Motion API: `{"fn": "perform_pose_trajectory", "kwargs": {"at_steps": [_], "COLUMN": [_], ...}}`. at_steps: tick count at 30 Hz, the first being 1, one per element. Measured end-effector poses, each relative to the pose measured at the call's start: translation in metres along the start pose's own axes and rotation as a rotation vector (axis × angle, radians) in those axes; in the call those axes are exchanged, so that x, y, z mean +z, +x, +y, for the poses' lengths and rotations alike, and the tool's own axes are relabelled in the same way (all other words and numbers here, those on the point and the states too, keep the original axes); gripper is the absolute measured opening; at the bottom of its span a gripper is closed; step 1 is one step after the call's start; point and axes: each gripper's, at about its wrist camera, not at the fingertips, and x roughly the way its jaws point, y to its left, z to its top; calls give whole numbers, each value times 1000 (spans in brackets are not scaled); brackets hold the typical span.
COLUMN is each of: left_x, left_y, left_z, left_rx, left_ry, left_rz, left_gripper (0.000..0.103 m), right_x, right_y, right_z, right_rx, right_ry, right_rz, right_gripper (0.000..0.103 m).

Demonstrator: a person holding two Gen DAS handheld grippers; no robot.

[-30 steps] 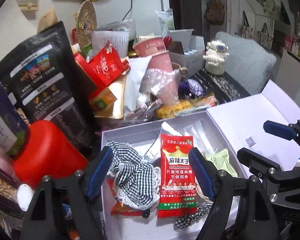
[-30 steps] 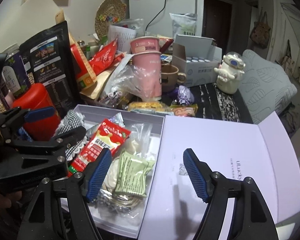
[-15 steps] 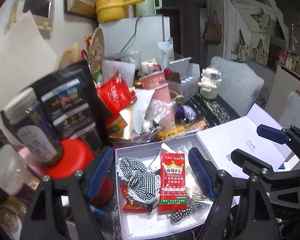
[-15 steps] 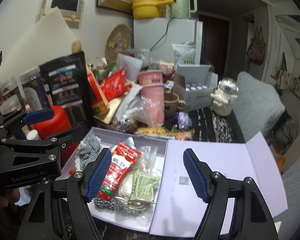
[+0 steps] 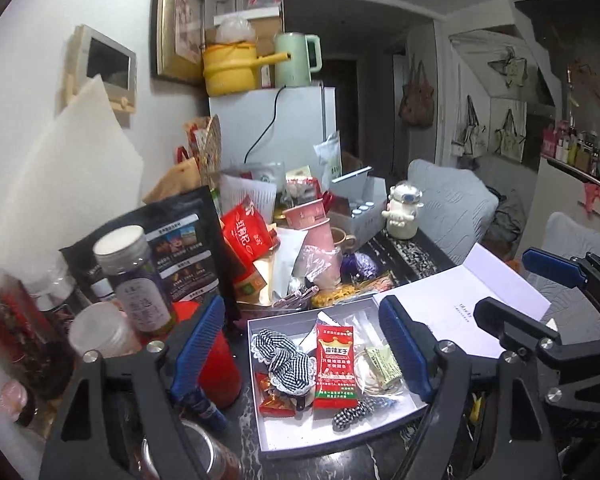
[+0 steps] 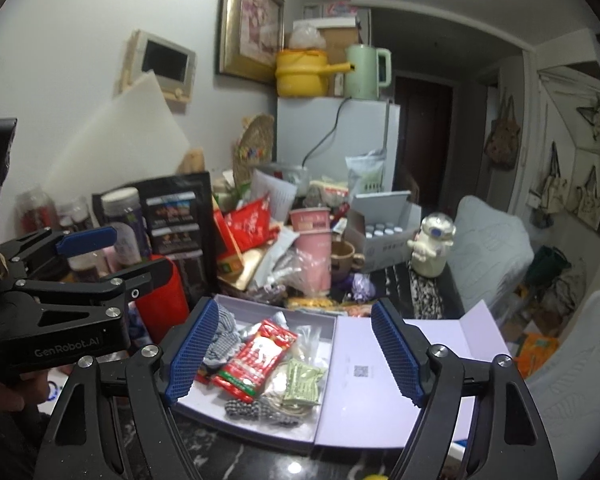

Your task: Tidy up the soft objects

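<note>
A white open box lies on the dark table with its lid folded out to the right. In it lie a black-and-white checked cloth, a red snack packet, a green sachet, a small red wrapper and a checked scrunchie. My left gripper is open and empty, high above the box. My right gripper is open and empty, also above it.
A red container stands left of the box, with jars and a black pouch behind. Pink cups, a carton of bottles, a white figurine, a fridge and grey chairs stand behind.
Both grippers have risen and drawn back from the box, so it looks smaller and more of the room shows. Both stay open and empty. The contents have not moved.
</note>
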Motion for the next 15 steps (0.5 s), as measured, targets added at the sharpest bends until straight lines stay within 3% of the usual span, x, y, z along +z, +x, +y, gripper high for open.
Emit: {"fn": "perform_pose_trajectory", "kwargs": {"at_steps": [4, 15], "left_x": [-3, -27], "left_y": [-21, -58], "left_z": [1, 6], "left_rx": [-2, -6], "left_ry": [0, -1], "left_rz": [-31, -50], "left_gripper": [93, 97], "right_x": [-1, -21], "right_y": [-25, -66], "right_z": [6, 19], "right_rx": [-21, -55], "right_ry": [-4, 23], "right_rz": [-31, -57], "right_gripper": [84, 90]}}
